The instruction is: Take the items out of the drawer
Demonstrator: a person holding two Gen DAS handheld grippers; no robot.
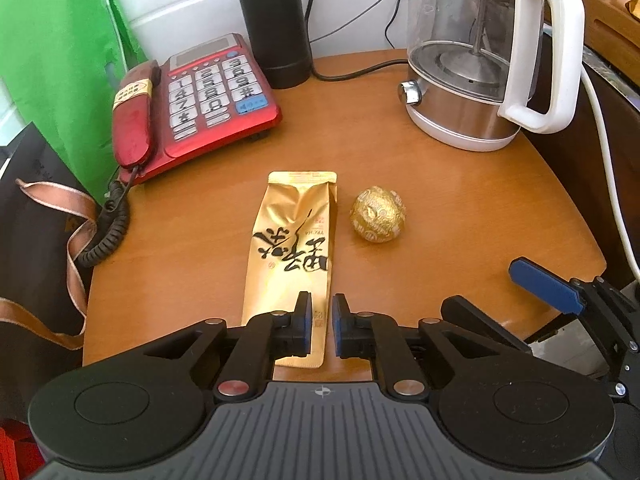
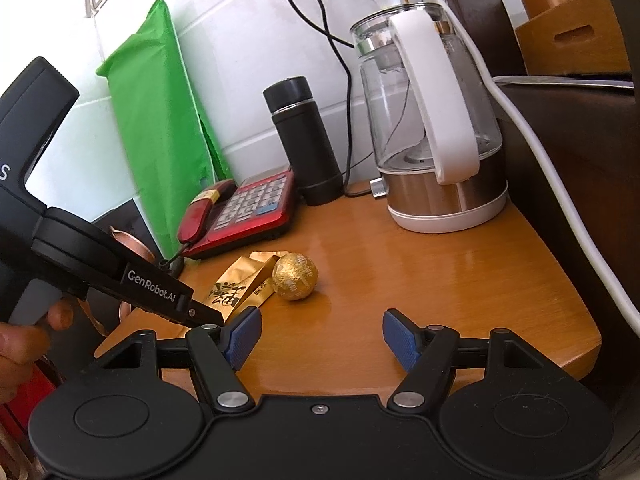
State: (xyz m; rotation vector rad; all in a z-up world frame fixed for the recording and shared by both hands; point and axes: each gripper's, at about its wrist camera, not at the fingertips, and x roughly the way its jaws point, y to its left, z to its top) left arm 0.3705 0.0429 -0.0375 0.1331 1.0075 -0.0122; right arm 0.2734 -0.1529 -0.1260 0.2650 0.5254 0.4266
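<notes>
A gold tea packet point(image 1: 292, 256) with black characters lies flat on the wooden table point(image 1: 440, 208). A gold foil ball point(image 1: 378, 214) sits just right of it. My left gripper point(image 1: 321, 326) hovers over the packet's near end, its jaws a narrow gap apart with nothing between them. My right gripper point(image 2: 320, 338) is open and empty, above the table's near edge, in front of the ball point(image 2: 295, 276) and packet point(image 2: 240, 286). One blue pad of the right gripper point(image 1: 546, 286) shows at the right in the left wrist view. No drawer is in view.
A red desk phone point(image 1: 192, 100) with coiled cord stands at the back left. A black flask point(image 1: 274, 20) and a glass kettle point(image 1: 480, 60) stand at the back. A green bag point(image 1: 60, 60) and a dark bag with ribbon handles lean at the left. Wooden boxes point(image 2: 568, 36) sit far right.
</notes>
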